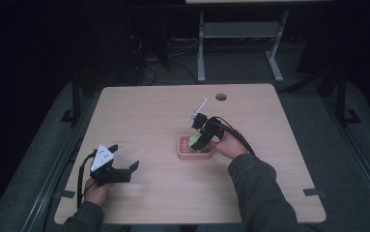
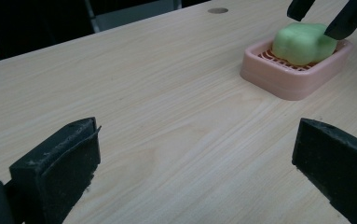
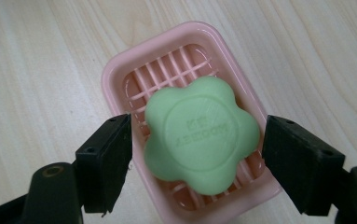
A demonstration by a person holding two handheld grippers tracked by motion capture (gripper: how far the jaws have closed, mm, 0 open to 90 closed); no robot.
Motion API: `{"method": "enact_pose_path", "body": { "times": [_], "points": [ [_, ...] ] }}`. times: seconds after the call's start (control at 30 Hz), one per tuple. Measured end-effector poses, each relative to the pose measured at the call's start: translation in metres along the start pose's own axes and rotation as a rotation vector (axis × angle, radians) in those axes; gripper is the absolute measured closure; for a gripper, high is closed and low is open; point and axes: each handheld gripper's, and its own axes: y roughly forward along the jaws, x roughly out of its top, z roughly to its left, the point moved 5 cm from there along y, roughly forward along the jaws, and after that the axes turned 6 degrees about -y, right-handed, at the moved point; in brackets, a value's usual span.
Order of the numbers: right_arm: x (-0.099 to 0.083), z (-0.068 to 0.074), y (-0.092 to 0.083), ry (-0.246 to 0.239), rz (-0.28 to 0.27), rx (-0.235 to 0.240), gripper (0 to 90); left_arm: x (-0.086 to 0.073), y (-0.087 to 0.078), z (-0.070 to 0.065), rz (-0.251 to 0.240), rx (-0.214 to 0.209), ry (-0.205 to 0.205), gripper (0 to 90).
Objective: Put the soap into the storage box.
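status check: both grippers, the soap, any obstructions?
Left gripper open, idle. Right gripper open, straddling green flower-shaped soap, gaps both sides. Soap in pink slatted dish. Nothing in the way.

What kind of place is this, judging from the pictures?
Probably a lab or recording room, not a home: a bare wooden table with a cable hole, loose cables on the dark floor, and a desk frame behind.

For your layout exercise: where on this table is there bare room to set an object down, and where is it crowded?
Bare wood lies between the left gripper and the pink soap dish, and across the far side up to the table's hole. Crowded: around the dish, where the right gripper brackets the green soap.
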Motion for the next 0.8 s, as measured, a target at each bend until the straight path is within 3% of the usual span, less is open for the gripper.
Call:
{"method": "enact_pose_path", "body": {
  "times": [0.37,0.8],
  "points": [
    [-0.013,0.0,-0.016,0.025,-0.032,-0.009,24.0,-0.001,-0.001,0.0,0.006,-0.001,0.004,0.2],
    [-0.027,-0.002,-0.027,0.046,-0.029,-0.013,24.0,-0.002,0.0,0.0,0.012,-0.002,0.004,0.2]
  ]
}}
